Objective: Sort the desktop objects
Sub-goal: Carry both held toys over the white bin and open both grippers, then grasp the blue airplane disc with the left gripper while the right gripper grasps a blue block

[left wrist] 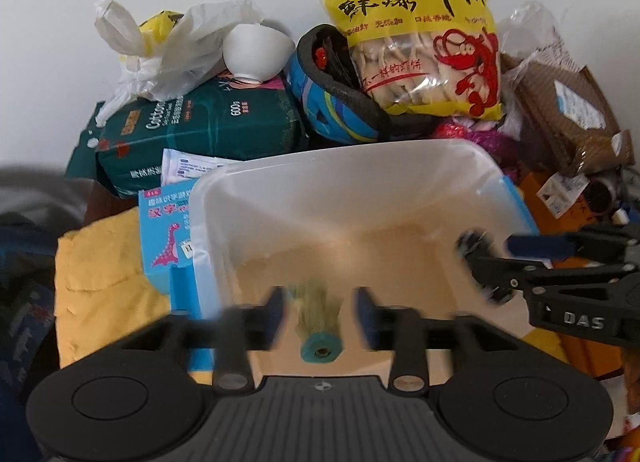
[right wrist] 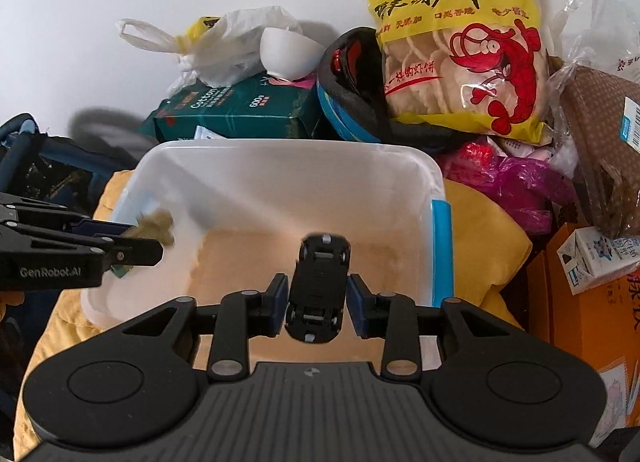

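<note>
"Cotton", "600g": green pack (right wrist: pixel 240 110) | "GenRobot.AI": left hand-held gripper (right wrist: pixel 132 242) | "DAS": right hand-held gripper (left wrist: pixel 486 262)

I am looking at two matching black tools. Left tool (left wrist: pixel 320 316): ribbed grey-black housing, round discs at either side, silver pivot pins, blue pads (left wrist: pixel 276 314). Right tool (right wrist: pixel 318 300): the same build, seen side-on lettered "DAS"; the left one's flank is reading "GenRobot.AI".
</note>
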`<action>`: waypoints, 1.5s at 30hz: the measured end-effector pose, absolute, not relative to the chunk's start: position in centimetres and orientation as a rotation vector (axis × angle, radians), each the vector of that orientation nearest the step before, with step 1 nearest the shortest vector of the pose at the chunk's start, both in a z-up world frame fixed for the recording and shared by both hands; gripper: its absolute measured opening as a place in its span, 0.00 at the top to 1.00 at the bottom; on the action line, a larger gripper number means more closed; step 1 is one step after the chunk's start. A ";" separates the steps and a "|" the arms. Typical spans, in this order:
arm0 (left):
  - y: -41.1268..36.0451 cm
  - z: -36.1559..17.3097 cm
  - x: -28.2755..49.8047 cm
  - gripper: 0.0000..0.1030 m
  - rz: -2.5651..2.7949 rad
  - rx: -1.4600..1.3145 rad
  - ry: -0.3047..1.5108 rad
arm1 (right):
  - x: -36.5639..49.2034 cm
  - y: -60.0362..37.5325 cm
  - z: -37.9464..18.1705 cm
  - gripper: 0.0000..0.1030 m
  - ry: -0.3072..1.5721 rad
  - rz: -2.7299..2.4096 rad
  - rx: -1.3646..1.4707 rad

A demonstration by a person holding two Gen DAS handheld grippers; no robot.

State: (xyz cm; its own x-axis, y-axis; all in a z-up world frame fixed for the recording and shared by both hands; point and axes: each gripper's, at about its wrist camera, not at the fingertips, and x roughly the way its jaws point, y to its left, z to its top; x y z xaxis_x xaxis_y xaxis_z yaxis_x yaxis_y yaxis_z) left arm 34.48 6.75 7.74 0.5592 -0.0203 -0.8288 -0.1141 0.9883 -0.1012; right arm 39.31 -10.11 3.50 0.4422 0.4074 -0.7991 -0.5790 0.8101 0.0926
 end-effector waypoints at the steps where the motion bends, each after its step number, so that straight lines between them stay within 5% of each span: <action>1: 6.6 7.7 34.4 0.40 0.069 -0.138 0.970 | 39.3 -10.1 3.5 0.47 0.923 0.615 -0.207; 7: 7.0 8.1 32.0 0.39 0.075 -0.139 0.881 | 38.4 -10.5 4.3 0.45 0.854 0.624 -0.211; 13: 6.2 7.9 21.0 0.36 0.022 -0.115 0.648 | 31.5 -14.4 5.5 0.43 0.698 0.699 -0.145; 23: 2.0 -0.5 6.5 0.36 -0.017 -0.164 0.732 | 13.0 -19.0 -4.6 0.39 0.789 0.933 -0.317; 40: -2.3 -6.6 7.0 0.37 -0.068 -0.108 0.860 | 10.5 -17.5 -9.2 0.46 0.815 1.013 -0.437; 45: -2.2 -6.9 7.0 0.49 -0.066 -0.080 0.849 | 10.2 -19.6 -9.1 0.46 0.842 0.963 -0.392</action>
State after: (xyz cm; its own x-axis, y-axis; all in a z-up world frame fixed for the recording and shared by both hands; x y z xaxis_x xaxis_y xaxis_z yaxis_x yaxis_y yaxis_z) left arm 6.98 -2.23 -6.86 0.6591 -0.0898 -0.7467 0.0262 0.9950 -0.0965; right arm 10.15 -19.56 -9.08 0.2972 0.5587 -0.7743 -0.8421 0.5356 0.0632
